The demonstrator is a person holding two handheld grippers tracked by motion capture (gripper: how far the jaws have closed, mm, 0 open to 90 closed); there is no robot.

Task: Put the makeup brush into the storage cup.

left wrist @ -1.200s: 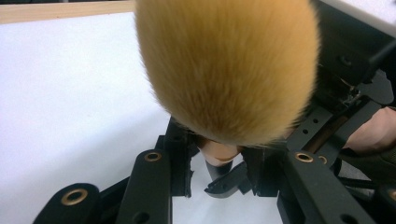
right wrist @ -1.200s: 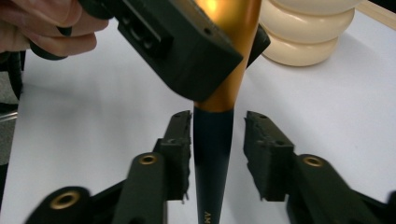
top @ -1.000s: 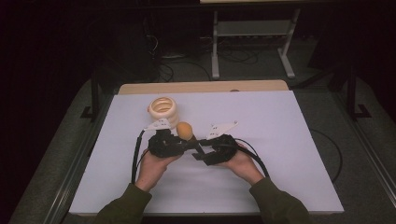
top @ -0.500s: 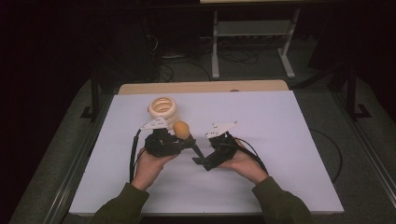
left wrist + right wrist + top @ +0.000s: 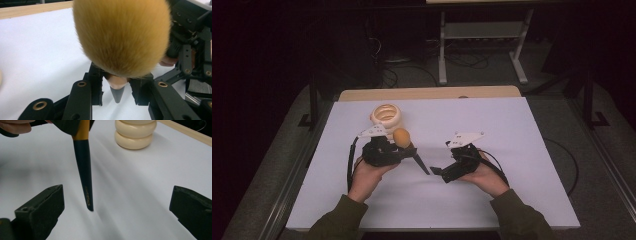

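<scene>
Left hand-held gripper (image 5: 404,150) clamped on the makeup brush (image 5: 401,137) at the ferrule, bristles up, dark handle (image 5: 85,182) slanting down toward the table (image 5: 522,130), just in front of the cream ringed holder (image 5: 385,115). Right hand-held gripper (image 5: 439,172) has backed off the handle over the last second, jaws now wide and empty, further from the holder. Reads as handover done: left carries alone, likely to the holder next
</scene>
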